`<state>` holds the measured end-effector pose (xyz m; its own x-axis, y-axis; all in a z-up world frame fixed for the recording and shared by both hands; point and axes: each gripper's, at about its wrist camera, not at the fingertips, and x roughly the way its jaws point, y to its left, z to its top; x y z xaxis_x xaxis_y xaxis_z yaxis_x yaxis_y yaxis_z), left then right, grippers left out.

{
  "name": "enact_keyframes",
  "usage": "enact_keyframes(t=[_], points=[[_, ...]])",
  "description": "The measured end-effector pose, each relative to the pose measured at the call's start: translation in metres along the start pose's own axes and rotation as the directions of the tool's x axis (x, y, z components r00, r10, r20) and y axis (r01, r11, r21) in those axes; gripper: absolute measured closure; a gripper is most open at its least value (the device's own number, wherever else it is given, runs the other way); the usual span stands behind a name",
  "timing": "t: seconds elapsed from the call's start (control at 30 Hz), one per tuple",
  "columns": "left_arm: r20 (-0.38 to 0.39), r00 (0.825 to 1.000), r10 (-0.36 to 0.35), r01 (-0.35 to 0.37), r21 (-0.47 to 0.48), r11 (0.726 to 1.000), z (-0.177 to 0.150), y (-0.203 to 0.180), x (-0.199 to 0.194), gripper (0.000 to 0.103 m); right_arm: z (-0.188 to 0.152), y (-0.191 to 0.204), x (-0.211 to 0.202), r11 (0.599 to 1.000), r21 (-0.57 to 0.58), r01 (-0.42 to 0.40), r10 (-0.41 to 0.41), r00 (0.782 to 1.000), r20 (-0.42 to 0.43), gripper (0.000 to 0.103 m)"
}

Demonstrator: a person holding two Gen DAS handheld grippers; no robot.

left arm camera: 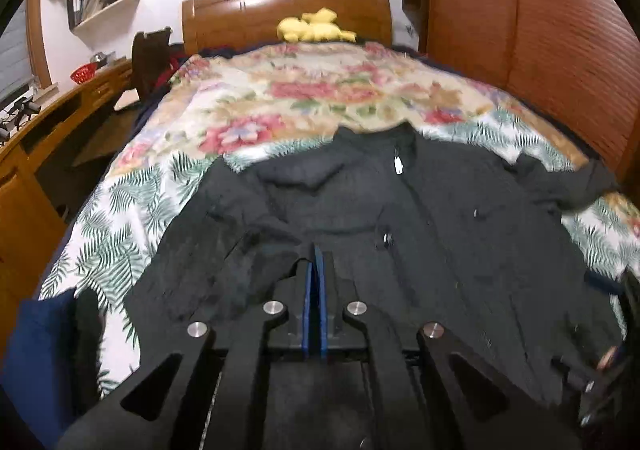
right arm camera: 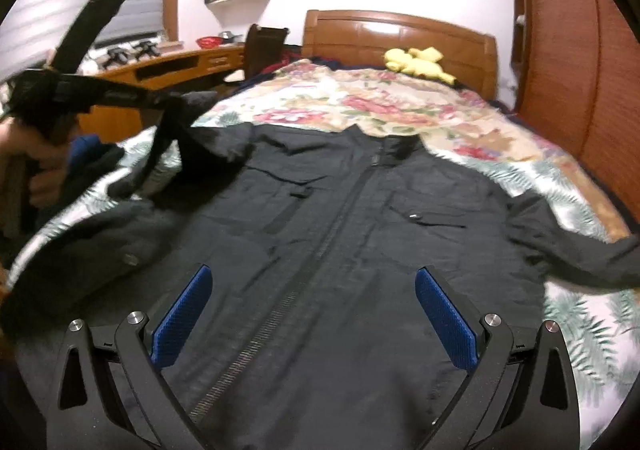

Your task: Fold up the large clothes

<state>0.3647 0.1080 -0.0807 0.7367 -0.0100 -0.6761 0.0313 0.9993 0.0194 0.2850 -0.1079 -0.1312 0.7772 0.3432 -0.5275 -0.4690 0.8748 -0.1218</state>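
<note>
A large black zip-up jacket (right arm camera: pixel 360 234) lies front up on the flowered bedspread (right arm camera: pixel 400 105), collar toward the headboard. In the right wrist view my left gripper (right arm camera: pixel 172 99), held by a hand (right arm camera: pixel 40 165), is shut on the jacket's sleeve (right arm camera: pixel 188 129) and holds it up off the bed at the left. The left wrist view shows the same gripper (left arm camera: pixel 318 256) with its blue pads pressed together and black cloth (left arm camera: pixel 298 264) bunched at the tips, over the jacket (left arm camera: pixel 420 209). My right gripper (right arm camera: pixel 316 290) hangs open above the jacket's lower front, astride the zip, nothing between its pads.
A yellow plush toy (right arm camera: pixel 418 63) lies by the wooden headboard (right arm camera: pixel 400 35). A wooden wardrobe (right arm camera: pixel 580 69) lines the bed's right side. A curved desk (right arm camera: pixel 168 69) and a dark chair (right arm camera: pixel 262 47) stand at the left. Something dark blue (left arm camera: pixel 40 350) sits beside the bed's near left corner.
</note>
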Motion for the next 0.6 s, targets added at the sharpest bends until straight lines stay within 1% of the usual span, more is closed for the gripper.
enact_keyframes(t=[0.13,0.17,0.2,0.27,0.3,0.37,0.43,0.53,0.6], points=[[-0.013,1.0,0.016,-0.016,0.006,1.0,-0.014,0.004,-0.008,0.094,-0.006,-0.003,0.005,1.0,-0.008,0.005,-0.005,1.0,-0.014,0.0],[-0.005,1.0,0.009,-0.009,0.009,1.0,-0.018,0.006,-0.015,0.089,-0.008,-0.002,0.009,1.0,-0.013,0.008,-0.009,1.0,-0.023,0.0],[0.007,1.0,0.003,-0.003,0.01,1.0,-0.02,0.008,-0.019,0.081,-0.009,-0.002,0.01,1.0,-0.018,0.011,-0.012,1.0,-0.029,0.0],[0.033,0.999,-0.006,0.006,0.009,1.0,-0.025,0.014,-0.034,0.071,-0.013,-0.001,0.013,1.0,-0.024,0.013,-0.014,0.999,-0.039,0.0],[0.039,0.999,-0.006,0.006,0.007,1.0,-0.027,0.018,-0.037,0.068,-0.014,0.001,0.014,0.999,-0.029,0.014,-0.015,0.999,-0.041,0.0],[0.041,0.999,0.001,-0.001,0.001,1.0,-0.03,0.03,-0.042,0.066,-0.015,0.002,0.016,0.999,-0.039,0.022,-0.024,0.999,-0.046,0.0],[0.022,1.0,0.022,-0.022,-0.006,1.0,-0.034,0.042,-0.037,0.065,-0.017,0.003,0.017,0.999,-0.039,0.021,-0.023,0.999,-0.049,0.0],[-0.011,0.999,0.052,-0.052,-0.042,0.998,-0.045,0.064,-0.024,0.063,-0.016,0.004,0.018,0.999,-0.039,0.018,-0.02,0.998,-0.052,0.0],[-0.045,0.995,0.085,-0.088,-0.056,0.995,-0.056,0.079,-0.011,0.062,-0.015,0.005,0.018,0.999,-0.041,0.017,-0.019,0.999,-0.05,0.0]])
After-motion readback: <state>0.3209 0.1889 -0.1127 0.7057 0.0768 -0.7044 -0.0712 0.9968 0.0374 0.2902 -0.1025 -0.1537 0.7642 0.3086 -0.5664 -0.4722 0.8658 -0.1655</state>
